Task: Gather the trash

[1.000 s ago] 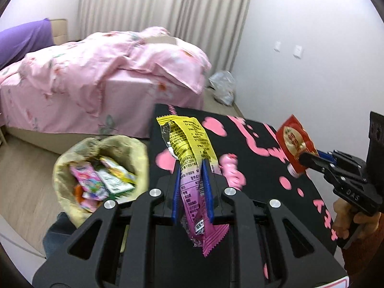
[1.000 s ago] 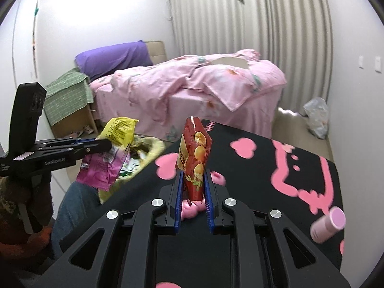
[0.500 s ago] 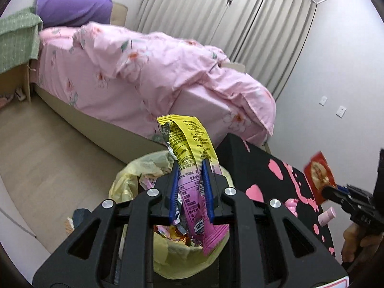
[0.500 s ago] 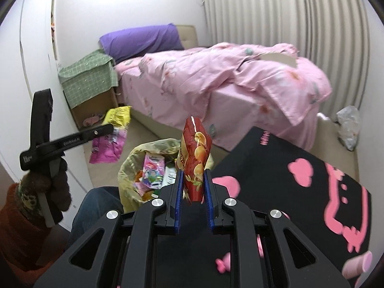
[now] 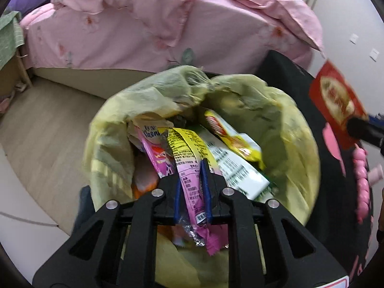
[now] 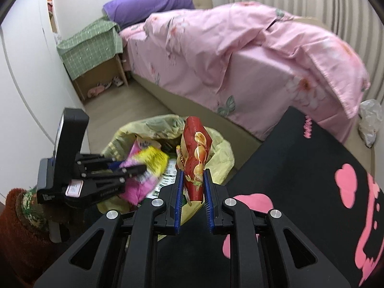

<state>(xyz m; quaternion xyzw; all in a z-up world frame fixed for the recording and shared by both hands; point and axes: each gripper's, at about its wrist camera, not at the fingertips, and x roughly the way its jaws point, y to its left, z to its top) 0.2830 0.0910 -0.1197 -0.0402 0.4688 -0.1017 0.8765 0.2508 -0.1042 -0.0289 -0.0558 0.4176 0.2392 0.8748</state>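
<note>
A bin lined with a yellow bag (image 5: 288, 129) stands on the floor, holding several snack wrappers. My left gripper (image 5: 190, 165) hangs just over its mouth, pointing steeply down. Its jaws are closing on a yellow and pink wrapper (image 5: 187, 151) whose pink end trails back past the pads. In the right wrist view the same left gripper (image 6: 136, 168) and wrapper (image 6: 153, 160) hover over the bin (image 6: 220, 158). My right gripper (image 6: 193, 175) is shut on a red snack bag (image 6: 195, 153), upright, at the bin's near rim. That red bag (image 5: 336, 103) shows at the right edge of the left wrist view.
A black table with pink hearts (image 6: 300, 168) stands right of the bin, with a pink bottle (image 5: 375, 175) lying on it. A bed with pink bedding (image 5: 168, 24) is behind. A nightstand under a green cloth (image 6: 91, 45) and a plastic bag (image 6: 370, 120) stand farther off.
Both grippers have swung left from over the black table and sunk toward the bin. The left one now sits right above the bin's mouth. Each still grips its wrapper.
</note>
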